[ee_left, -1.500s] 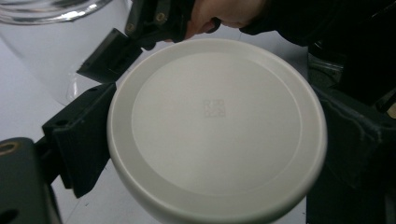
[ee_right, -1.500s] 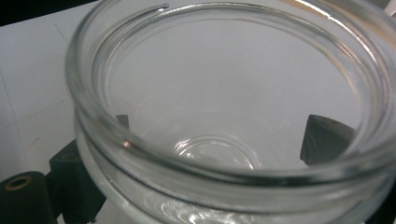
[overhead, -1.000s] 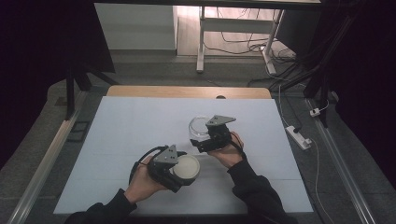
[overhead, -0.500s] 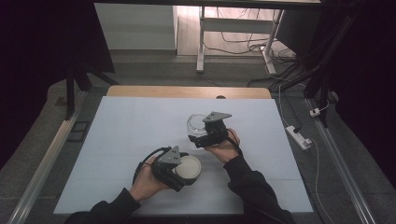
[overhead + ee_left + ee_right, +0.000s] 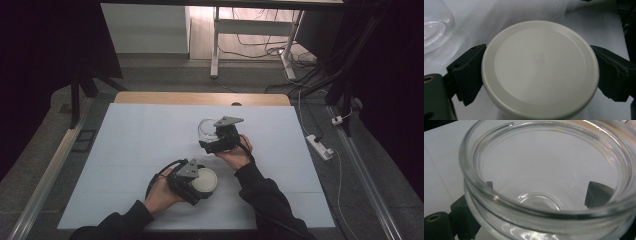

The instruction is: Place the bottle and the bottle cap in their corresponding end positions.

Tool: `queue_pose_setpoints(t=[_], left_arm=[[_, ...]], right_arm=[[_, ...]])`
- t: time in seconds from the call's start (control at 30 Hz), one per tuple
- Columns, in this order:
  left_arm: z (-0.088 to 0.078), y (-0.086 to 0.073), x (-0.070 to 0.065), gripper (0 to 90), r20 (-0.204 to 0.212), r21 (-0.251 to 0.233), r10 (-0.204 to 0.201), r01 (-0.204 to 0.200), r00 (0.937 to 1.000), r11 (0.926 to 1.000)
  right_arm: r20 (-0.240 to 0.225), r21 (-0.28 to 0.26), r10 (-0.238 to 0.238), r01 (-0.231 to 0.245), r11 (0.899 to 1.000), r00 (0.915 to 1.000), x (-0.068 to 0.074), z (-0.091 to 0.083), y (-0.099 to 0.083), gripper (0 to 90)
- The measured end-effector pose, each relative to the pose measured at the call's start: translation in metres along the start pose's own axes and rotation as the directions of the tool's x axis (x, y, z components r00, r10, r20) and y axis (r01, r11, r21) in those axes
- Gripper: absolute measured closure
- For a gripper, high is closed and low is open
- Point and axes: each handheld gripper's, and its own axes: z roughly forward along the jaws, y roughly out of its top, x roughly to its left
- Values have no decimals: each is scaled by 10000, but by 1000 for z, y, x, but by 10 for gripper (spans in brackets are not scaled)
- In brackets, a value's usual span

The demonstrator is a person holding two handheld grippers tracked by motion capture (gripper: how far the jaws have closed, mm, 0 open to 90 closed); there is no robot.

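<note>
So the lid [image 5: 540,68] is off the glass jar [image 5: 546,182] and pinched in the left tongs [image 5: 202,182], low near the bench's [image 5: 130,150] front edge. The right tongs [image 5: 212,137] clamp the jar's body mid-bench, mouth wide open. Looks like the opening's done; what's left is putting both down.

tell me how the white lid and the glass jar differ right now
The white lid is opaque and flat; the glass jar is clear, hollow and empty. The lid sits near the person in the left tool; the jar stands farther back in the right tool. Both are round, each clamped between jaws.
</note>
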Motion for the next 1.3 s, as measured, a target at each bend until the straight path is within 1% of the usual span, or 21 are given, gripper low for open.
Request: queue_pose_setpoints(t=[0.33, 0.47, 0.7, 1.0, 1.13, 1.23, 1.3], left_arm=[[13, -3, 4, 80, 33, 344, 69, -70, 10000, 9994], [16, -5, 6, 80, 24, 447, -10, 8, 10000, 9990], [21, -7, 8, 80, -81, 796, -108, 114, 9999, 9968], [27, -9, 11, 79, -99, 1369, -145, 158, 9998, 9905], [28, -10, 12, 78, -45, 1483, -175, 180, 9998, 9888], [29, -10, 13, 77, 51, 1537, -319, 307, 9995, 9876], [29, -10, 13, 76, 71, 1581, -317, 302, 9995, 9870]], right_arm=[[162, 20, 60, -60, 10000, 9999, -5, 14, 1, 67], [189, 26, 54, -55, 10000, 9998, -7, 19, 1, 66], [216, 121, -97, 94, 9999, 9997, -4, 28, 1, 66], [262, 174, -289, 284, 9994, 9992, -2, 35, -4, 66], [277, 154, -370, 366, 9992, 9989, -1, 35, -5, 65], [264, 155, -309, 305, 9994, 9992, -1, 35, -5, 64], [280, 145, -298, 294, 9995, 9992, -1, 35, -6, 63]])
